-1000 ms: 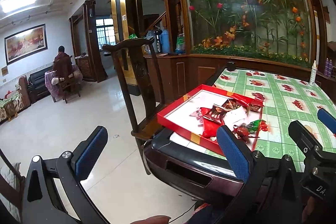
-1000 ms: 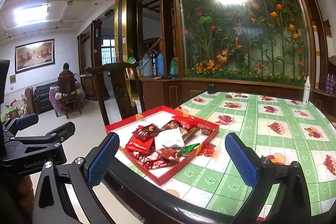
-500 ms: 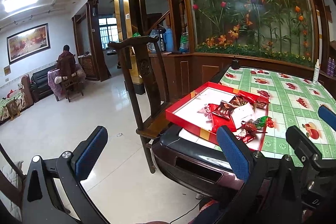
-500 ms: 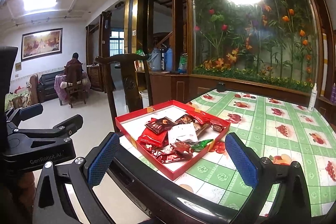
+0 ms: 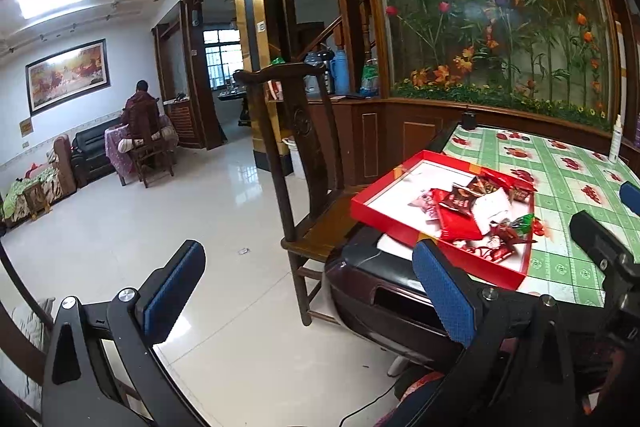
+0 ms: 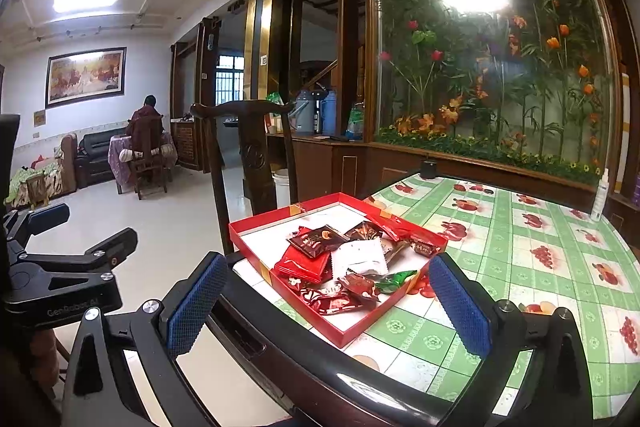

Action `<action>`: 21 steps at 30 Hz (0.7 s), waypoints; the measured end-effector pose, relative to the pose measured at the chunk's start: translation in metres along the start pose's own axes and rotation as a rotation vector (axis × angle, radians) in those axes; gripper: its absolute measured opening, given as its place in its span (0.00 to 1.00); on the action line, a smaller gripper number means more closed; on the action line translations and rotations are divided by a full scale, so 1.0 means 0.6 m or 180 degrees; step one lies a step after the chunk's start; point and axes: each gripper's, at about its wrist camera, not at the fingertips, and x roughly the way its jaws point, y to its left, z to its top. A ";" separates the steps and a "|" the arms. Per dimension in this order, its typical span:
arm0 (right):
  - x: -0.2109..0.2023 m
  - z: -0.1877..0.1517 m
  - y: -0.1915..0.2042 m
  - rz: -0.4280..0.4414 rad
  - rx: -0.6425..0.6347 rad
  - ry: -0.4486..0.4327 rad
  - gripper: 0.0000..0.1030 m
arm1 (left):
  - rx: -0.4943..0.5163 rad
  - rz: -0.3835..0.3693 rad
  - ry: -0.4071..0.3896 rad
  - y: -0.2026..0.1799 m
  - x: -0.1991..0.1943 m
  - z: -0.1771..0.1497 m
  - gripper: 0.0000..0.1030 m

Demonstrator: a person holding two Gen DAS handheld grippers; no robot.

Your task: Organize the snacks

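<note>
A red shallow box [image 6: 256, 227] with a white floor sits at the near left corner of the table and holds several snack packets [image 6: 340, 267], heaped toward its right side. It also shows in the left wrist view [image 5: 384, 223]. My right gripper [image 6: 328, 303] is open and empty, held back from the table edge with the box seen between its blue pads. My left gripper [image 5: 308, 291] is open and empty, off the table's left side over the floor. It also shows at the left of the right wrist view [image 6: 60, 259].
The table has a green checked cloth [image 6: 520, 259] and a dark rounded rim [image 6: 304, 363]. A dark wooden chair [image 5: 304, 187] stands against its left side. A white spray bottle [image 6: 599, 199] stands at the far right edge. The tiled floor [image 5: 160, 227] lies to the left.
Both grippers have drifted left and back a little, so the box and table sit further right in each view. Jaws stay open. The snacks have not moved.
</note>
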 end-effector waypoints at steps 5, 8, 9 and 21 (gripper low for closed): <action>0.013 0.017 0.002 -0.0068 0.0059 0.0046 0.99 | -0.0108 0.0022 0.0041 0.018 0.008 0.003 1.00; 0.029 0.026 -0.001 -0.0091 0.0119 0.0115 0.99 | -0.0127 0.0042 0.0043 0.017 0.012 0.008 1.00; 0.037 0.029 -0.003 -0.0103 0.0141 0.0152 0.99 | -0.0138 0.0039 0.0048 0.015 0.014 0.011 1.00; 0.080 0.020 -0.039 -0.0368 0.0302 0.0303 0.99 | 0.0055 -0.0055 0.0241 -0.064 0.041 0.015 1.00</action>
